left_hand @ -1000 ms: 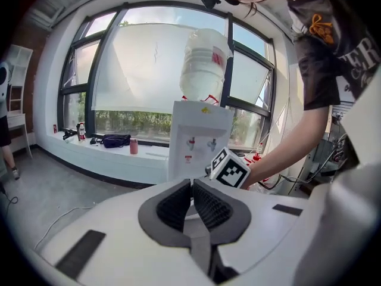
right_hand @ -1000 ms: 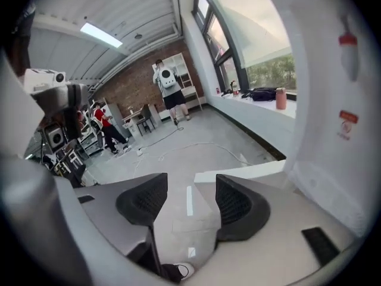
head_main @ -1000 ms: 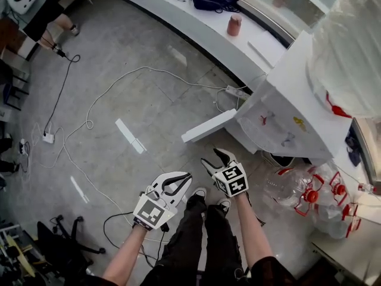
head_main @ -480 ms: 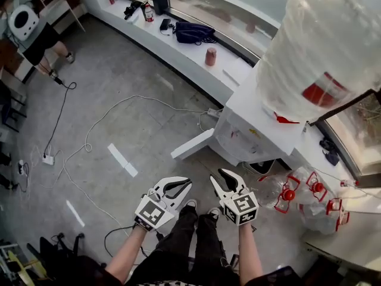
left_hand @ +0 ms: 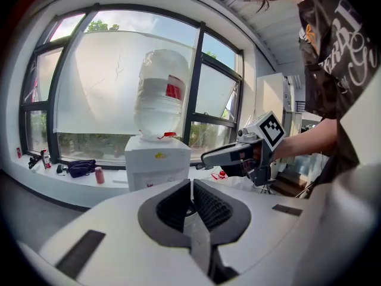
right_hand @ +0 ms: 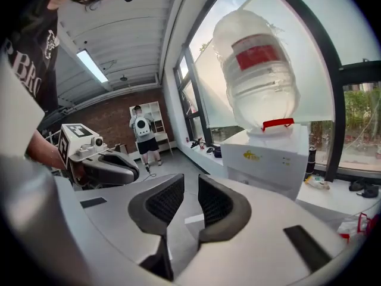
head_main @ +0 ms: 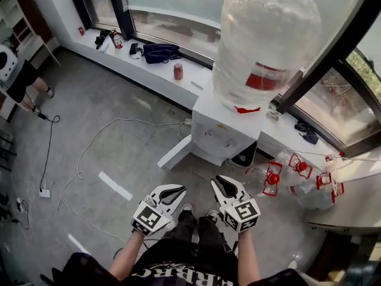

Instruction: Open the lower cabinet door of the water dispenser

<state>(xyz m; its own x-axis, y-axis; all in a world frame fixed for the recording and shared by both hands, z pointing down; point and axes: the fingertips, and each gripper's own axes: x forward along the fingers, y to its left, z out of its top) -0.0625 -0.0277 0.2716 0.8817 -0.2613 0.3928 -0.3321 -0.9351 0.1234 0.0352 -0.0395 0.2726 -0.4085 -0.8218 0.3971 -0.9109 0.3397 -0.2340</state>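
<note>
White dispenser (head_main: pixel 223 130) stands against the window sill (head_main: pixel 119 61), w/ a big clear bottle (head_main: pixel 268 40) upside down on its top. Its lower door (head_main: pixel 174 154) is already swung out wide to the left, low over the floor (head_main: pixel 137 100). Neither gripper touches the door. Both are well apart from it, nearer to the person's body.

L gripper (head_main: pixel 178 190) and R gripper (head_main: pixel 221 182) are held side by side above the person's legs and shoes, both pointing twd the dispenser.
- L gripper: clenched, pads meet at the tips, nothing btw them.
- R gripper: jaws have just been closing, but a narrow gap is there and nothing is in it, so it is released and grasps nothing.

In L gripper view the dispenser is ahead, a bit left of the jaws, and R gripper shows at the right, near the same height. In R gripper view the dispenser is ahead to the right and L gripper shows at the left.

On the sill are a dark bag (head_main: pixel 159 52) and a red cup (head_main: pixel 178 71). Right of the dispenser, empty bottles (head_main: pixel 297 186) w/ red parts lie on the floor. A white cable (head_main: pixel 119 121) runs over the grey floor at left. Another person (head_main: pixel 21 79) stands far left.
</note>
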